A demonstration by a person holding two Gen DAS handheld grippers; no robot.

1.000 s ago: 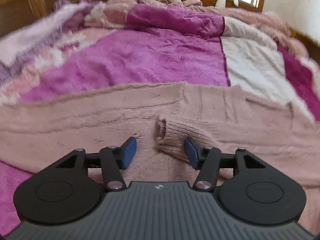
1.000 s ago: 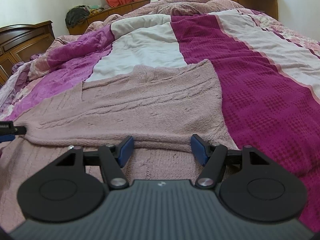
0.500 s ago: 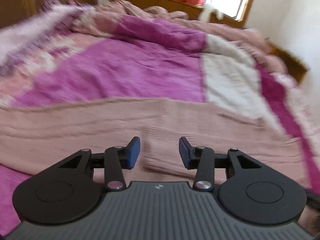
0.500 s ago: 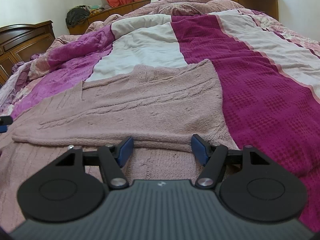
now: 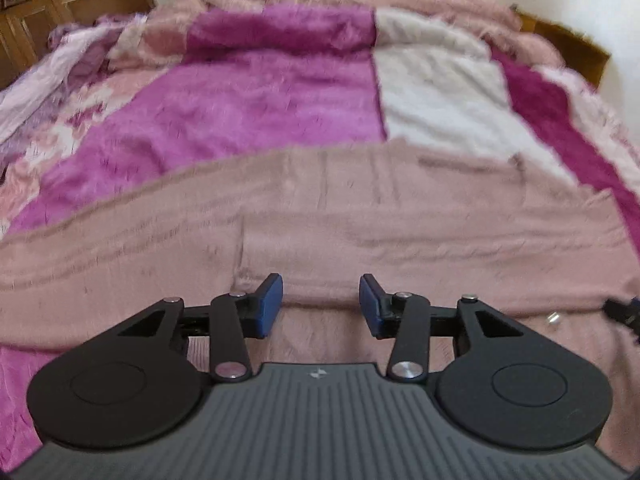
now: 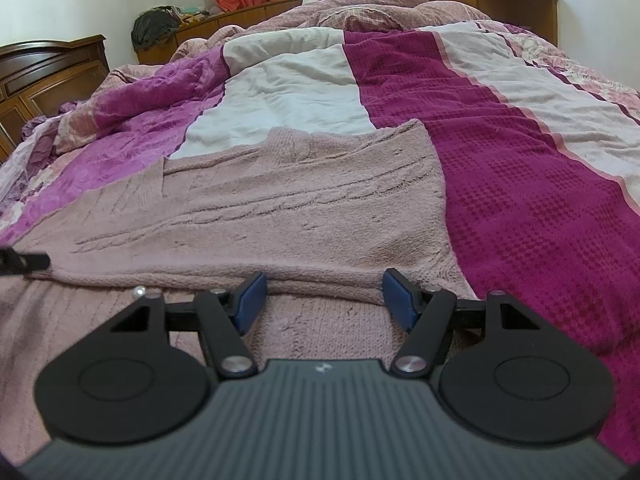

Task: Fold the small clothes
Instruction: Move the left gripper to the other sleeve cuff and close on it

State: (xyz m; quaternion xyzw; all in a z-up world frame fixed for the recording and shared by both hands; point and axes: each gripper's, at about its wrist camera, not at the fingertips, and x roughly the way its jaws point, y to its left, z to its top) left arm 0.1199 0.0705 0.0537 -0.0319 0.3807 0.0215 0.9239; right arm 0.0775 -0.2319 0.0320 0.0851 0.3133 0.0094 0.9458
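Note:
A dusty-pink knitted sweater [image 5: 360, 216] lies spread on the bed, with one part folded over the body; it also shows in the right wrist view [image 6: 280, 216]. My left gripper [image 5: 320, 306] is open and empty, low over the sweater's near folded edge. My right gripper [image 6: 323, 300] is open and empty, low over the near right part of the fold edge. The tip of the left gripper shows at the left edge of the right wrist view [image 6: 24, 262]. The right gripper's tip shows at the right edge of the left wrist view [image 5: 624, 310].
The bed is covered by a striped magenta, white and pink blanket [image 6: 520, 168]. A crumpled quilt [image 6: 360, 4] is heaped at the far end. Wooden cabinets [image 6: 48, 76] stand at the left, and a wooden ledge [image 6: 516, 4] runs behind the bed.
My left gripper has swung to the right along the sweater, away from the sleeve cuff, and its jaws are a little narrower. The right gripper has barely moved.

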